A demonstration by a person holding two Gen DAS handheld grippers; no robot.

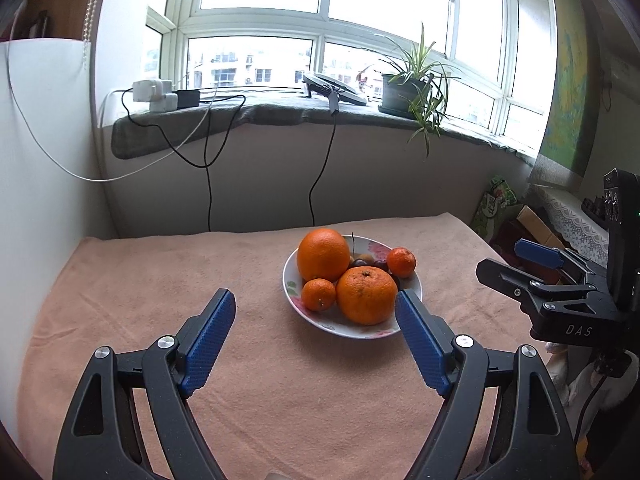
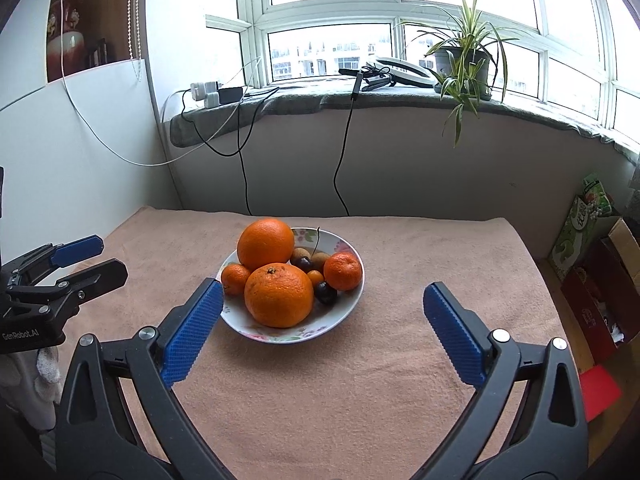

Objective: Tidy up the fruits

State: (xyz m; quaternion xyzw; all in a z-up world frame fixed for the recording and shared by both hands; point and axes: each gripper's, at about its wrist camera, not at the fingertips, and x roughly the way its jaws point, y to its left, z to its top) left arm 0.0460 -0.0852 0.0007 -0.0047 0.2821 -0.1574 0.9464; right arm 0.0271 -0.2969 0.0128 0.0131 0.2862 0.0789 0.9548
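A floral bowl (image 2: 344, 312) sits on the peach towel (image 2: 360, 400) that covers the table, a little toward the window side of the middle, and all the fruit in view is heaped in it. Taking the bowl as a clock face from the right wrist view, the smooth big orange (image 2: 265, 244) fills the 11 o'clock rim, and the knobbly big orange (image 2: 279, 295) lies at about 7 o'clock, touching it. A small mandarin (image 2: 235, 278) is tucked at 9 o'clock against both big ones, and another mandarin (image 2: 343, 271) rests at 3 o'clock. Between them lie dark cherries (image 2: 325, 293), a couple of brownish small fruits (image 2: 320, 259) and a tiny orange one (image 2: 315, 277).

The left gripper (image 1: 316, 300) hangs above the towel with its blue pads spread wide, holding nothing; its right pad (image 1: 420, 344) overlaps the bowl's near rim in its own view, though I can't say it touches. The right gripper (image 2: 323, 294) is likewise spread wide and empty, its left pad (image 2: 192, 328) just at the bowl's 8 o'clock edge.

On the windowsill (image 2: 400, 98) beyond stand a potted spider plant (image 2: 464, 60), chargers (image 2: 206, 94) with trailing cables, and a ring light (image 2: 400, 66).
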